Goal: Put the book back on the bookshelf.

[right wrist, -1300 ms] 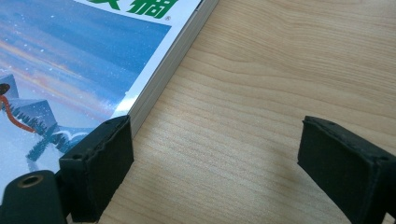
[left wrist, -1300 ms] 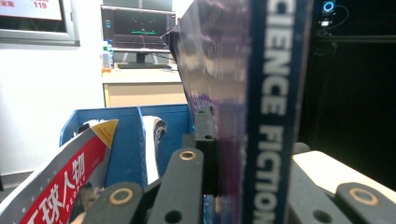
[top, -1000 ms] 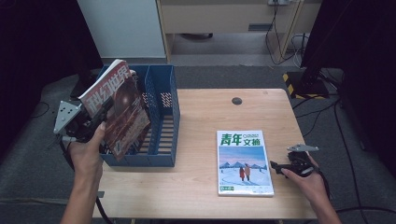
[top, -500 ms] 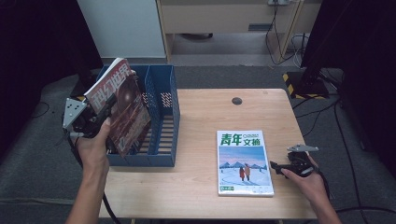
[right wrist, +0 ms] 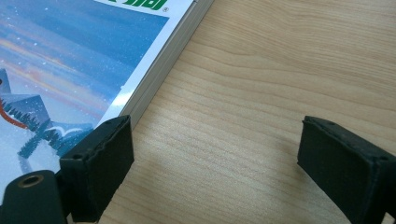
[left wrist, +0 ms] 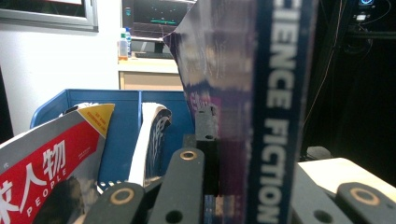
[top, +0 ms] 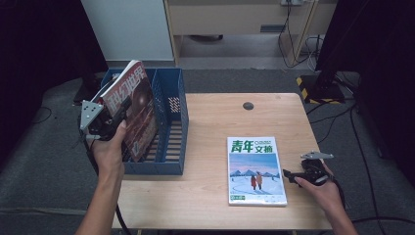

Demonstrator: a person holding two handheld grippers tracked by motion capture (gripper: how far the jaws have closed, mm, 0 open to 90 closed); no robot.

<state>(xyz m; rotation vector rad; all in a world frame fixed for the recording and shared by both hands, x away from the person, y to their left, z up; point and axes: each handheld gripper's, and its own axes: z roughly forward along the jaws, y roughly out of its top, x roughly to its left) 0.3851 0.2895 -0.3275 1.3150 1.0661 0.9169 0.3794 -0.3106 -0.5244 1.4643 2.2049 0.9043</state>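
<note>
— High view first: where is the science-fiction magazine (top: 137, 105)?

— Upright in the left gripper (top: 113, 119), over the blue file rack (top: 169, 128) at the table's (top: 210, 196) left edge. Left gripper view shows both jaws pressed flat on its cover.

— And the right gripper (top: 293, 175)?

— Resting low on the wood beside the blue-covered magazine (top: 255, 170), jaws spread wide, one tip at the cover's edge.

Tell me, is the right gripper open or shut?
Open. The right gripper's jaws stand wide apart over bare table, beside the magazine, gripping nothing.
</note>
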